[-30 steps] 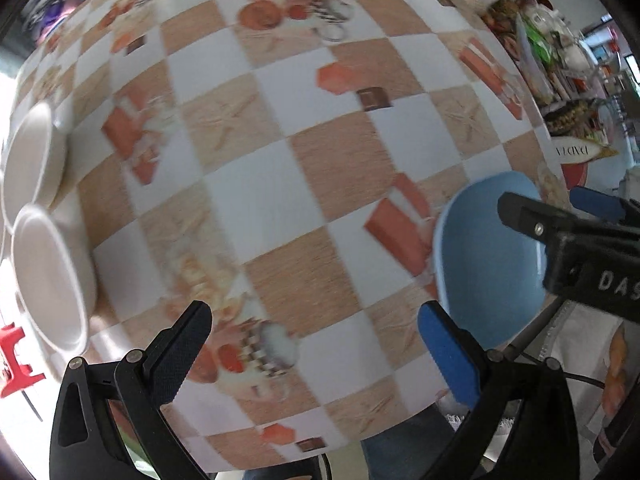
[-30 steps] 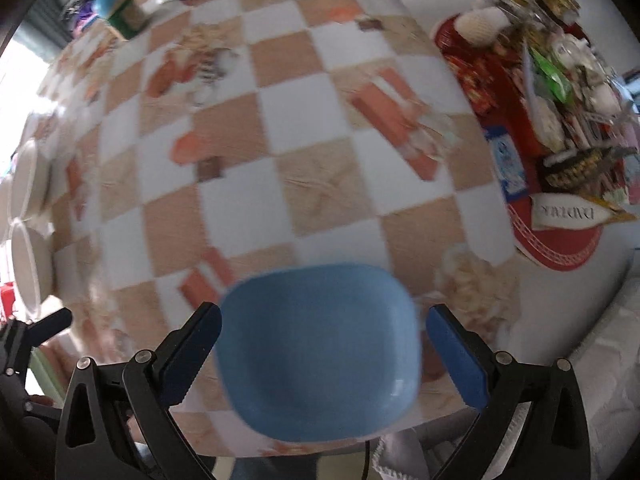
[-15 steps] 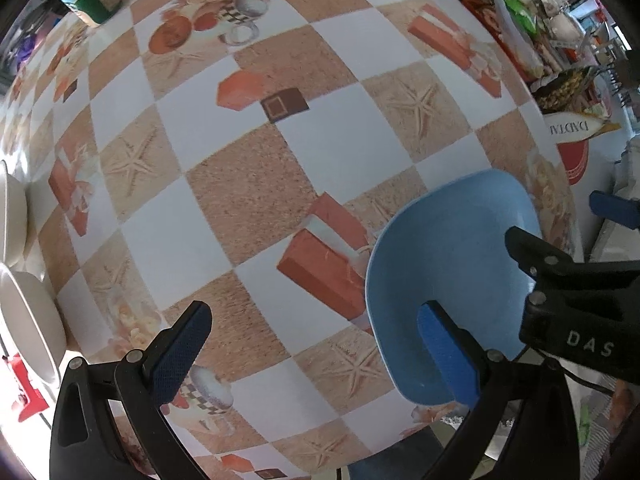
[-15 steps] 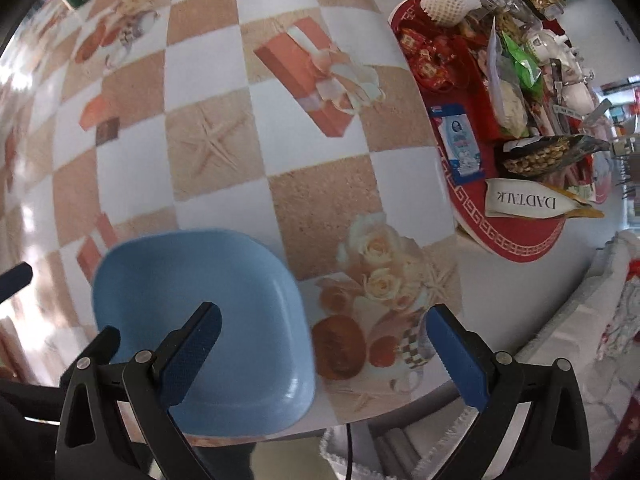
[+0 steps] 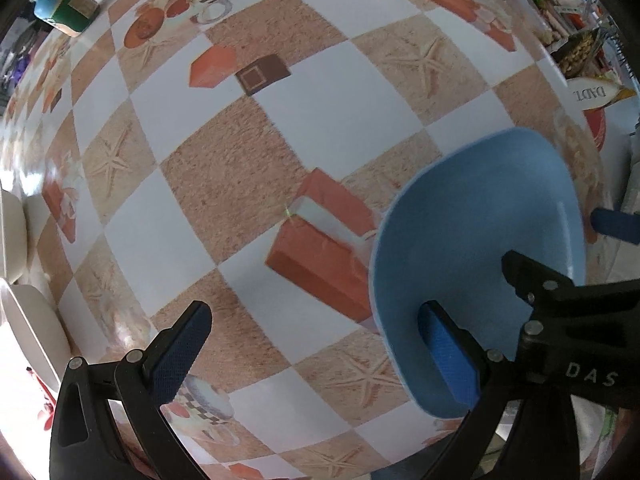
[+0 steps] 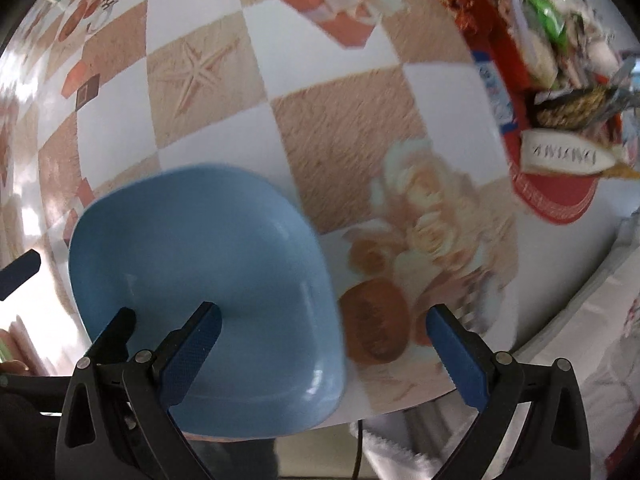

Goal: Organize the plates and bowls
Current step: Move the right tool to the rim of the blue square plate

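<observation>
Jaws: left gripper (image 5: 316, 348) and right gripper (image 6: 324, 344) both gaped wide, holding nothing | pale blue squarish plastic plate (image 6: 204, 296) lay at counter (image 5: 224, 184) near edge | step: approach | next: straddle plate rim, then close.

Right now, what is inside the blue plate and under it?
The blue plate holds nothing; both open grippers hover over it. It lies on the checkered tablecloth; the print beneath is covered.
</observation>
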Demonstrator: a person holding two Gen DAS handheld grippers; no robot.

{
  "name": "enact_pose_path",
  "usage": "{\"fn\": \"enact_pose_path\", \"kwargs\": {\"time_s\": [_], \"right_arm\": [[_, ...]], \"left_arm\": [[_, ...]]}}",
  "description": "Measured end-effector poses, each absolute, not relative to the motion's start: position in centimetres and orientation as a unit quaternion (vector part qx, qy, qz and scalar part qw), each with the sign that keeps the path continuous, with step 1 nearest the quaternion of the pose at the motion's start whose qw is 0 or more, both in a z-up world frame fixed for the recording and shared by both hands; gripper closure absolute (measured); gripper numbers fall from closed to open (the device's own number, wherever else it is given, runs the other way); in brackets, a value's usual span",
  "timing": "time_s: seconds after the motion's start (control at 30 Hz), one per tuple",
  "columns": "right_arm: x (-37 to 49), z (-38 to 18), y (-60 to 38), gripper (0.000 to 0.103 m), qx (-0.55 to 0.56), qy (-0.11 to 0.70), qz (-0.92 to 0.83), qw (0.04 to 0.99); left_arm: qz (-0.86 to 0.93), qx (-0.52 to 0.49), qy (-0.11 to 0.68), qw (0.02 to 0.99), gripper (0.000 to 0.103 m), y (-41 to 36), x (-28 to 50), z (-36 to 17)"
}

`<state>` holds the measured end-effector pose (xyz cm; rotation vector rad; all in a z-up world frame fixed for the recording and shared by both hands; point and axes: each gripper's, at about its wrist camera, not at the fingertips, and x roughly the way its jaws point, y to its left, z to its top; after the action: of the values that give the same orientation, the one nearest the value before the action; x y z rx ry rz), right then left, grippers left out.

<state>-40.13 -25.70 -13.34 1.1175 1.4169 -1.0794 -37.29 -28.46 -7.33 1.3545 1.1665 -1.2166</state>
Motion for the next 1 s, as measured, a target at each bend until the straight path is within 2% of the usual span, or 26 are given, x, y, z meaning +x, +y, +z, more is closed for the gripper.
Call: {"fn": "enact_pose_path", "kwargs": {"time_s": [0.27, 0.67, 1.0], "right_arm": [[-38.0, -12.9, -25.4, 0.0, 0.512, 0.547, -0.425, 0.508], [-25.4, -10.4, -26.5, 0.0, 0.488, 0.534, -0.35, 0.595], [-30.5, -9.7, -24.5, 0.0, 0.489, 0.538, -0.406, 0.554]], "left_arm": [[-0.493, 0.551, 0.462, 0.49, 0.0, -28.2, -36.3, -7.3], [-0.445, 0.518, 0.488, 0.542, 0.0, -26.7, -28.3, -7.3], [-0.459, 0.491, 0.523, 0.525, 0.0, -24.2, -30.9, -8.0]]}}
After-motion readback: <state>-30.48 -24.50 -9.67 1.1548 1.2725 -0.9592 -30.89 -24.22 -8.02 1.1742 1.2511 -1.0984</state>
